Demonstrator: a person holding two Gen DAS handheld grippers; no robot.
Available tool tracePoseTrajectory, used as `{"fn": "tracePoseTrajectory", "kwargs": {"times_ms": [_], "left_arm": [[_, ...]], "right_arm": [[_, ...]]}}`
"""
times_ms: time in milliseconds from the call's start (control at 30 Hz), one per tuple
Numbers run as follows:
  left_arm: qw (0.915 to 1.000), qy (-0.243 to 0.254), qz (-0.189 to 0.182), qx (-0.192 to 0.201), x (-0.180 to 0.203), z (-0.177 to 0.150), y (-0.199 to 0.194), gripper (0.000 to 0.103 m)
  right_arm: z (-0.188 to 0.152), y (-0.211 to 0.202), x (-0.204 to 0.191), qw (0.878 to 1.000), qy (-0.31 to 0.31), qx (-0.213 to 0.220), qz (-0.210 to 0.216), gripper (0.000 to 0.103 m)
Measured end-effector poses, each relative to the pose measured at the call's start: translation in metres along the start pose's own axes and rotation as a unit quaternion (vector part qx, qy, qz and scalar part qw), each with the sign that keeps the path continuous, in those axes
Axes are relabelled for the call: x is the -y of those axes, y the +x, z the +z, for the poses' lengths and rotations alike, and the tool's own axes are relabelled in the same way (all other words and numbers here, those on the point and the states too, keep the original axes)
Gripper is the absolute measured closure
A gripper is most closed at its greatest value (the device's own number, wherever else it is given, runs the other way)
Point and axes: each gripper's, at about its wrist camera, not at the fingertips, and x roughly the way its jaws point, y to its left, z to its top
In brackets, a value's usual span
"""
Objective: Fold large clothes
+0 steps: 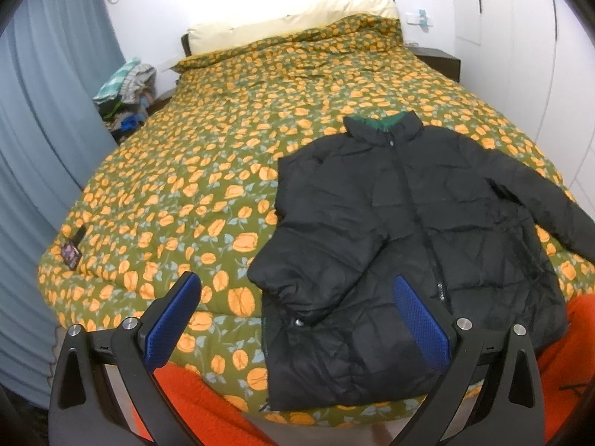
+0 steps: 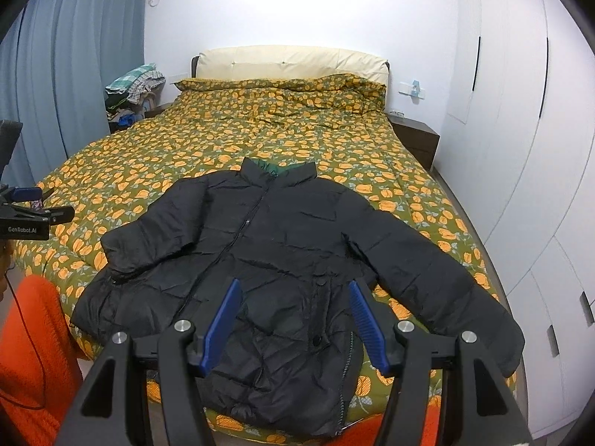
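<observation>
1. Black jacket [image 2: 282, 267] lies front-up on the bed [image 2: 208, 148], near the foot edge; one sleeve folded in.
2. Clothes pile [image 2: 134, 89] beside the curtain [image 2: 74, 55].
3. Left tool [image 1: 293, 301], right tool [image 2: 293, 304]: fingers apart, empty, angled down above the jacket.

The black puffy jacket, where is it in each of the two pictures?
Left wrist view: the black jacket lies right of centre on the flowery quilt, collar away from the camera.
Right wrist view: the jacket fills the middle, one sleeve stretched toward the right edge.
Shared landmark: the cream headboard at the bed's far end.
</observation>
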Motion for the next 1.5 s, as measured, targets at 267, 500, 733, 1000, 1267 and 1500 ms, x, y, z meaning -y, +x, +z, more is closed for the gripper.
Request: {"fn": "tracePoseTrajectory", "kwargs": {"times_ms": [267, 500, 733, 1000, 1267, 1500], "left_arm": [[0.9971, -0.038, -0.058, -0.031, -0.024, -0.010, 0.027, 0.000], [0.9400, -0.244, -0.194, -0.139, -0.103, -0.058, 0.130, 0.001], [0.9019, -0.315, -0.239, -0.174, -0.088, -0.064, 0.211, 0.001], [0.9212, -0.298, -0.170, -0.184, -0.079, -0.047, 0.235, 0.084], [0.9454, -0.258, -0.120, -0.160, -0.106, -0.025, 0.196, 0.090], [0.9747, -0.196, -0.022, -0.106, -0.168, -0.007, 0.145, 0.090]], "right_arm": [[-0.001, 0.003, -0.001, 1.000, 0.007, -0.006, 0.008, 0.041], [0.000, -0.003, -0.002, 1.000, 0.012, 0.000, 0.015, 0.041], [0.003, 0.005, -0.020, 0.999, 0.009, -0.005, 0.037, 0.041], [0.021, 0.013, -0.033, 0.996, -0.017, -0.049, -0.071, 0.041], [0.033, 0.012, -0.022, 0.993, -0.010, -0.052, -0.110, 0.041], [0.041, 0.008, -0.026, 0.992, -0.026, -0.050, -0.111, 0.041]]}}
